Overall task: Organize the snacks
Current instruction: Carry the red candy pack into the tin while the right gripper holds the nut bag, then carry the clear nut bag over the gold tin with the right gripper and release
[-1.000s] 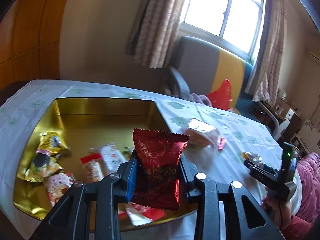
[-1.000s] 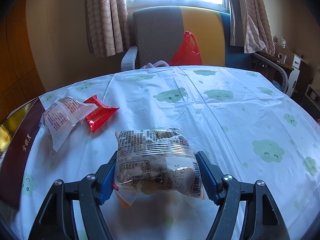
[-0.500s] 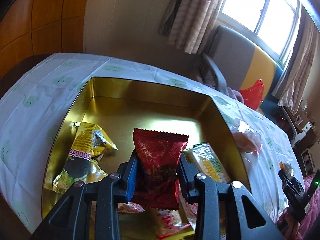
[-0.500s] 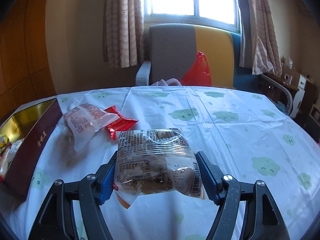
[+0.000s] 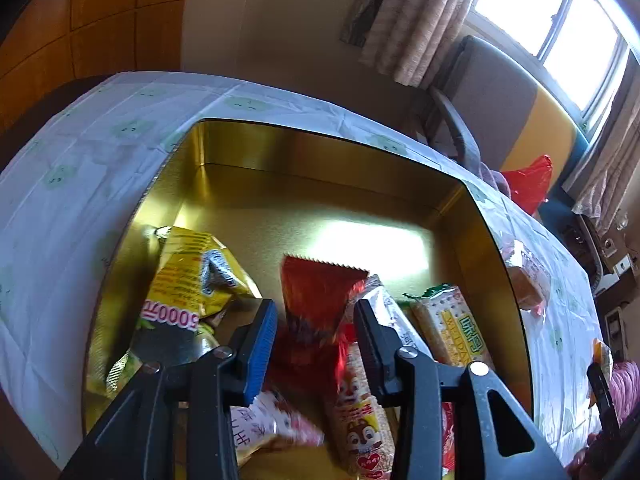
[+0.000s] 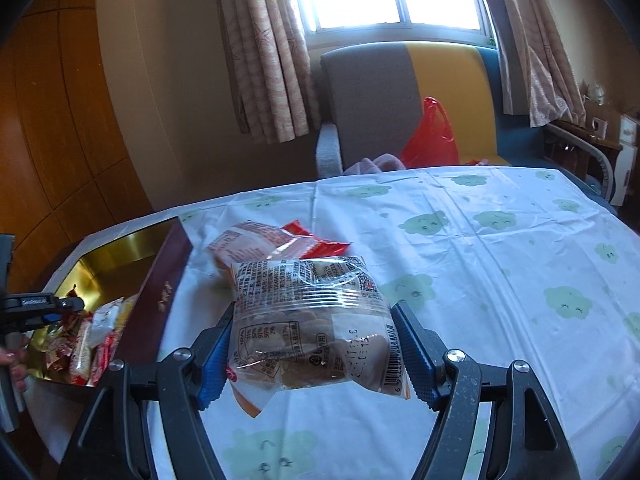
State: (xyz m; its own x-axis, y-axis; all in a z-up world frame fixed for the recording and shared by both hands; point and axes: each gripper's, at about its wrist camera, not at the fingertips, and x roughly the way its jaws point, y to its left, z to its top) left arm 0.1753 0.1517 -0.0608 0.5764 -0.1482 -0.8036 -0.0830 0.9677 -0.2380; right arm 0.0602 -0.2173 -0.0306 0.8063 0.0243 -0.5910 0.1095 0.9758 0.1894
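we hold the light, crinkly clear pastry pack (image 6: 310, 328) by its side edges in the right gripper (image 6: 312, 354) at lower centre, while the left gripper (image 5: 314, 344), jaws just opened, lets the slippery red foil packet (image 5: 316, 300) drop into the gold tin (image 5: 320, 160).

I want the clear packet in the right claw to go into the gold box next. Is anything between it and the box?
Two loose packets, a pale one and a red one, lie on the tablecloth beyond the clear packet, beside the gold box. Carried above them, it meets nothing visible. The left claw hangs over the box.
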